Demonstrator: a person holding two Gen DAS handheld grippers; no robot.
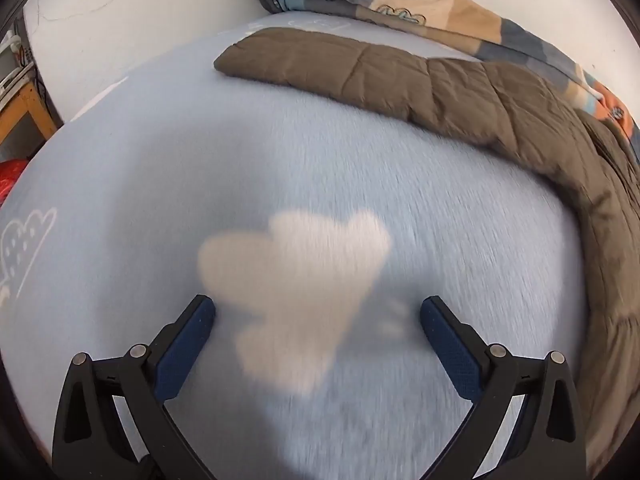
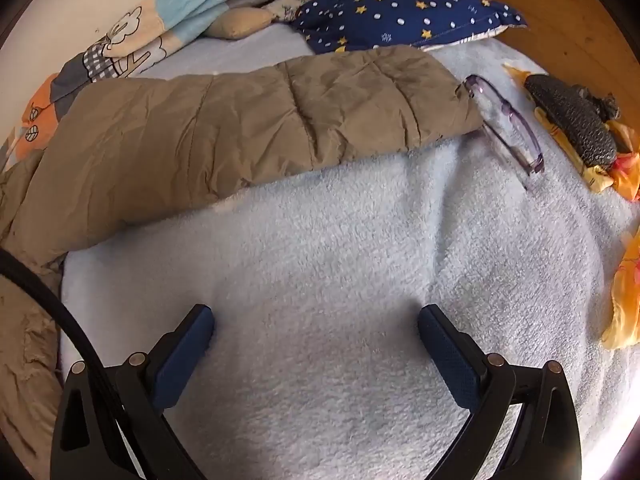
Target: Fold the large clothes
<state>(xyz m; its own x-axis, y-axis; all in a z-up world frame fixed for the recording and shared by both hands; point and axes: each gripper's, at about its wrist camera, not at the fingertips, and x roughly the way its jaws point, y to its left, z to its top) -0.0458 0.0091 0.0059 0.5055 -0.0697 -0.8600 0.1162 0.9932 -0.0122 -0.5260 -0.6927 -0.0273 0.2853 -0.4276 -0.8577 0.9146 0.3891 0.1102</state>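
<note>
— On the bed (image 2: 320, 280), over its pale blue fleece, where's the coat?
— The brown padded jacket (image 1: 440, 92) lies along the far side, one sleeve reaching each way; its body is cut off at the edge.
— And the tongs?
— Left tongs (image 1: 318, 308) and right tongs (image 2: 316, 316) both gape wide, nothing between them.
— Anything only one side sees?
— The right view has one star pillow (image 2: 400, 12), one pair of glasses (image 2: 504, 120). The left view is blurred, with a white cloud print (image 1: 296, 280).
</note>
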